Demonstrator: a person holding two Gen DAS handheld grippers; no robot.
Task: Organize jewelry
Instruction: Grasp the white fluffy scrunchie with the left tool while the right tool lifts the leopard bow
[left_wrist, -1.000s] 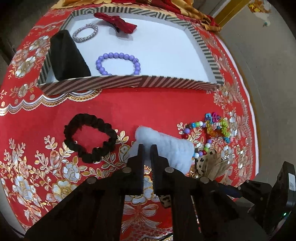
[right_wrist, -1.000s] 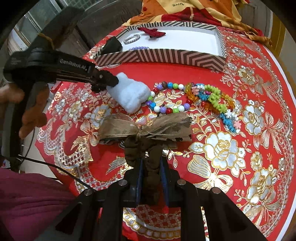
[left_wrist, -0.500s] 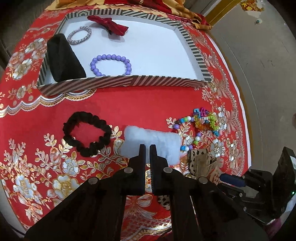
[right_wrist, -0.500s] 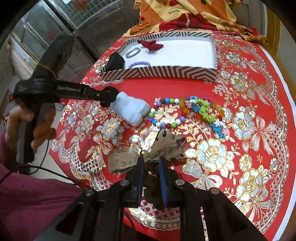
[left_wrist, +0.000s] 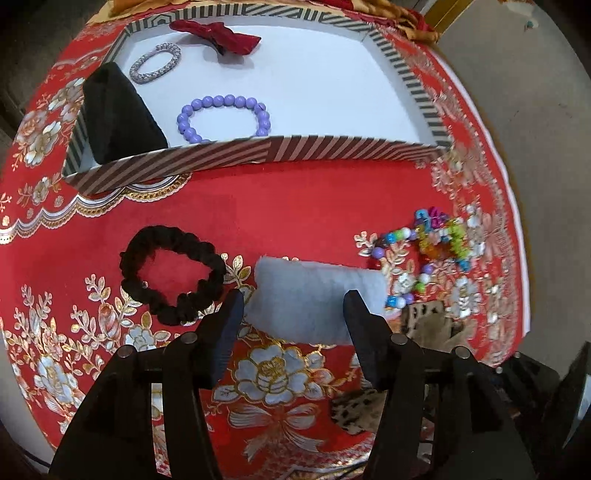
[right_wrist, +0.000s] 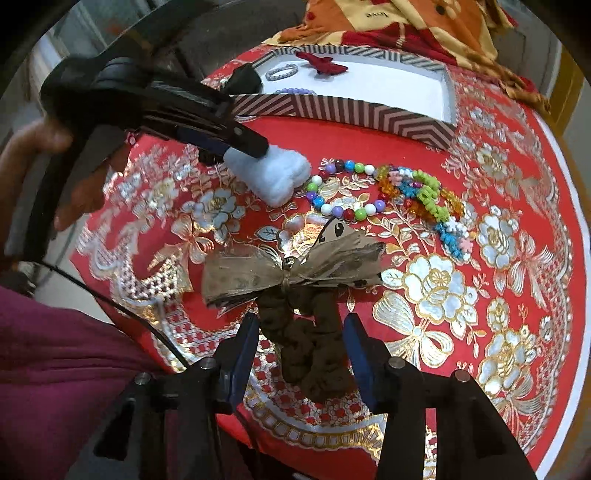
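striped box (left_wrist: 258, 151): purple bracelet (left_wrist: 223, 118), silver band (left_wrist: 157, 62) | left gripper (left_wrist: 291, 306) spread | right gripper (right_wrist: 301, 332) spread

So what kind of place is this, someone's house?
Probably a home, though I can't be sure. A table wears a red tablecloth with gold flowers, a striped tray holds a purple bracelet, and patterned bedding or cloth is heaped behind the table.

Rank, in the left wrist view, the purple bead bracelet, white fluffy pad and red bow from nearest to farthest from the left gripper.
1. White fluffy pad, just ahead of the open left gripper.
2. Purple bead bracelet, inside the striped tray.
3. Red bow, at the tray's far edge.
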